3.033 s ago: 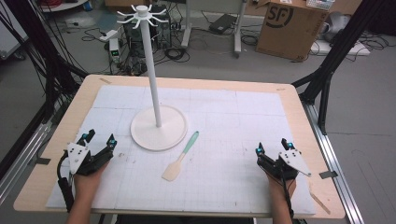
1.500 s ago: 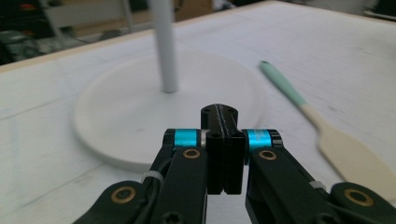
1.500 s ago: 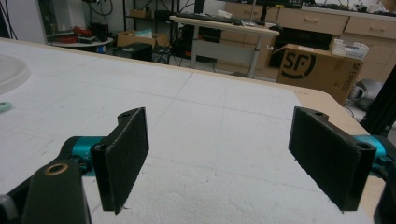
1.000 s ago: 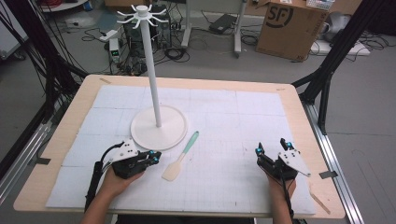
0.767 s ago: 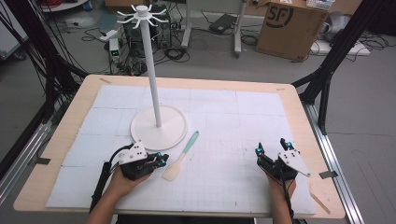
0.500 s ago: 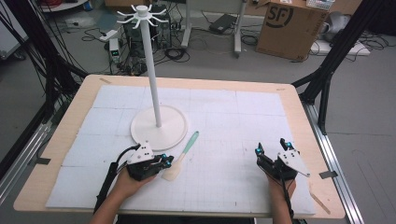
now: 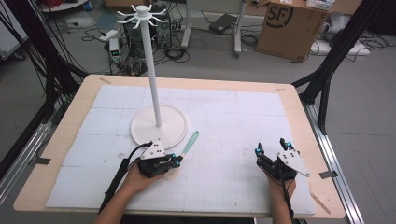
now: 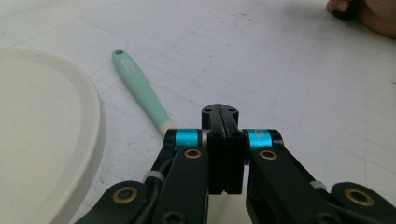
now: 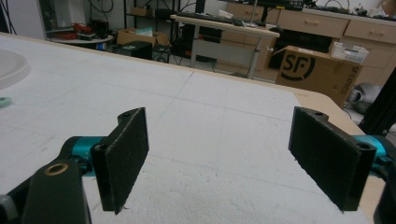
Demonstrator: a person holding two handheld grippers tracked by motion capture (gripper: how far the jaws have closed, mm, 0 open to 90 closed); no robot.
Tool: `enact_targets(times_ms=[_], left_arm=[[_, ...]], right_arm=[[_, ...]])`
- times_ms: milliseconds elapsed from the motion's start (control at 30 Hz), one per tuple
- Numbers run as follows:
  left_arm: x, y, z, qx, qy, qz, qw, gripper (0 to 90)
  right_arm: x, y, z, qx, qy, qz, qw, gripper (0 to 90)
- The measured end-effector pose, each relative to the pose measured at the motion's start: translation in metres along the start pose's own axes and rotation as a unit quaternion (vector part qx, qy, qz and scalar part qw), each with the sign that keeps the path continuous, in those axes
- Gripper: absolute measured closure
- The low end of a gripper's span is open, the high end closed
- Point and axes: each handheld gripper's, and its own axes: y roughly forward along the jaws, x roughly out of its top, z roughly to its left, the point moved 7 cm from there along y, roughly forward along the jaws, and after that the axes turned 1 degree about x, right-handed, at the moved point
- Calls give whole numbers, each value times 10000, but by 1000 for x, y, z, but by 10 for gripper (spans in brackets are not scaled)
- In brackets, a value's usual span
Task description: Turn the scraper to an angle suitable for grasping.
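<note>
The spatula (image 7: 186, 149) is lying flat on the bench (image 7: 299, 100), just beside the white hook stand (image 7: 159, 123). The left hand-held gripper (image 7: 173, 162) is clenched at its blade, nothing visibly pinched. The right hand-held gripper (image 7: 273, 148) is released and idle. Lifting and hanging are judged outstanding.

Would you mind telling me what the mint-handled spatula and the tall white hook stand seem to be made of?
Mint-handled spatula: probably silicone or matte plastic, with a smooth, dull handle and a cream blade end. Tall white hook stand: likely painted metal or plastic, given its even, slightly glossy white base; uncertain.
</note>
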Motion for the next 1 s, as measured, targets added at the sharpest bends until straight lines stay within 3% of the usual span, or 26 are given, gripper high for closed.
enact_targets(times_ms=[367, 433, 600, 1000], left_arm=[[-1, 10, 0, -12, -112, 369, 9993, 900], [-1, 14, 1, 74, -119, 523, 9985, 900], [-3, 15, 1, 62, -212, 609, 9979, 900], [-6, 19, 0, 112, -182, 880, 9959, 900]], right_arm=[[0, 0, 0, 6, -38, -5, 10000, 191], [0, 0, 0, 6, -44, -4, 10000, 191], [0, 0, 1, 23, -57, -4, 10000, 190], [0, 0, 2, 22, -73, 1, 10000, 191]])
